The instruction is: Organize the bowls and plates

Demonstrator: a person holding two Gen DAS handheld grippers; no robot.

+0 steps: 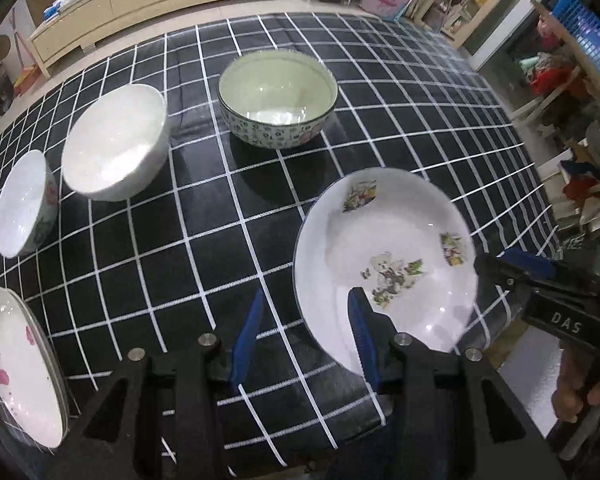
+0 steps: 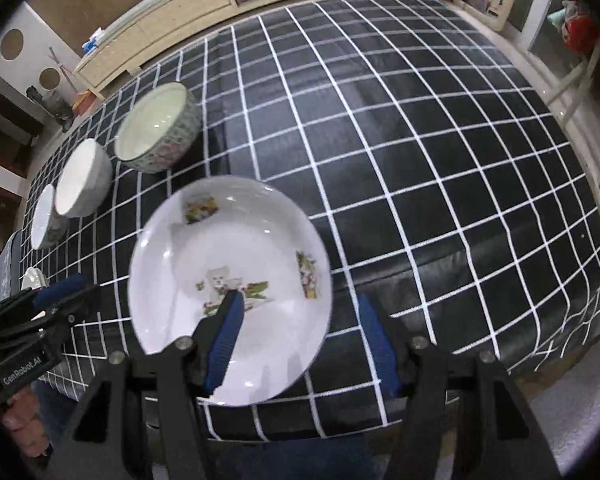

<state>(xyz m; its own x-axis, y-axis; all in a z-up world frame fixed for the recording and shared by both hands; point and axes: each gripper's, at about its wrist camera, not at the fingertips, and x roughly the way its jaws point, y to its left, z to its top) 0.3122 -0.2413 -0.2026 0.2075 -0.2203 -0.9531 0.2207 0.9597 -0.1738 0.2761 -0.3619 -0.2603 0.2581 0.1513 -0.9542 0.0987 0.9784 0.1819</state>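
**Two tools open over one flowered plate**

One white plate (image 2: 236, 264), printed with a pale bear and floral patches, lies on the checked bench (image 2: 420, 160). Left tool (image 1: 306, 334) and right tool (image 2: 300, 340) both gape, straddling its rim. Three bowls sit toward ten o'clock.

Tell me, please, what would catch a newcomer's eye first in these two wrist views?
Probably the white floral plate near the table's front edge, with the open right gripper straddling its rim, one finger over the plate. Behind it, the patterned green bowl stands out mid-table on the black checked tablecloth, beside the plain white bowl on its left.
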